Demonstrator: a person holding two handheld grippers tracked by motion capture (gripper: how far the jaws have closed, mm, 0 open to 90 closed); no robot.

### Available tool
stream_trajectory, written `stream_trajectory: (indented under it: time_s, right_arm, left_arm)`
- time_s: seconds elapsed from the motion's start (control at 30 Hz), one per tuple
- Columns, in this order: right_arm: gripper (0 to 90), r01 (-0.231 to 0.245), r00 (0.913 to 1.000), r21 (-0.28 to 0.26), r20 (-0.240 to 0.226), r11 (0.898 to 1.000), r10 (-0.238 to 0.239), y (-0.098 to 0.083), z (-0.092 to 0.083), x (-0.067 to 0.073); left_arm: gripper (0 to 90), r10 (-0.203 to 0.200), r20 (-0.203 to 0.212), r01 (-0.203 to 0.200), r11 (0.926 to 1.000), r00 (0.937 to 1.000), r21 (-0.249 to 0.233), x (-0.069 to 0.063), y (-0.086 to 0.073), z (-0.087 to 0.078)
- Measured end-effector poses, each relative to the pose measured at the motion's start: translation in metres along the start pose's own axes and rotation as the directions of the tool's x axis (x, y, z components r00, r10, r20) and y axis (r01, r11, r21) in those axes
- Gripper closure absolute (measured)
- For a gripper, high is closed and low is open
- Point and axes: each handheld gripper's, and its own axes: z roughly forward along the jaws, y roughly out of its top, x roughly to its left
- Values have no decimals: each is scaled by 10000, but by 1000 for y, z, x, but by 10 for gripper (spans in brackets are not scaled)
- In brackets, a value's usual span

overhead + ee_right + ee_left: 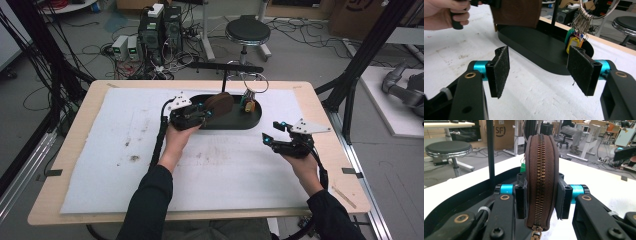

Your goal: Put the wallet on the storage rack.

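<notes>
Jaws of the left gripper are clamped on a brown zip pouch — the pads press its two flat sides, and the zipper runs up the edge facing the left gripper view. In the high view the left hand holds that gripper level, and the pouch sits over the near rim of the black oval tray toward the desk's far edge. Right gripper: jaws wide apart, nothing between the pads, hovering over the white mat near the desk's right edge, pointed toward the tray. The right hand grips it from below, forearm coming in from the near right corner. Inside the tray, at its right end, a bunch of keys with coloured tags hangs from a large ring — the tags reach down to the tray floor.
</notes>
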Motion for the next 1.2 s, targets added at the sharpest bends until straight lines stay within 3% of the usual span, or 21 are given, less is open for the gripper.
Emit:
stream_trajectory:
  time_s: [0.13,0.3,0.67,0.93,1.07,1.2]
  right_arm:
    - [358,68,10000,39,-32,10000,-68,0,1,1]
    - [359,79,10000,81,-29,9999,-79,0,2,1]
    - [359,81,9997,251,-231,9997,-75,-2,5,2]
    - [359,58,9996,293,-261,9996,-51,-2,6,1]
    - [358,51,9995,318,-320,9995,-41,-3,6,1]
    - [358,39,9993,325,-364,9995,-28,-3,6,0]
  left_arm:
    - [676,-74,-31,75,9995,10000,298,2,-5,11]
    - [676,-75,-488,98,9989,9988,458,6,-11,22]
    - [676,-456,-1190,587,9923,9918,1093,16,-20,38]
    - [673,-205,-1359,367,9924,9905,1178,18,-20,50]
    - [667,-380,-1310,533,9919,9907,1155,21,-23,50]
    - [654,-286,-1274,456,9901,9914,1325,20,-23,51]
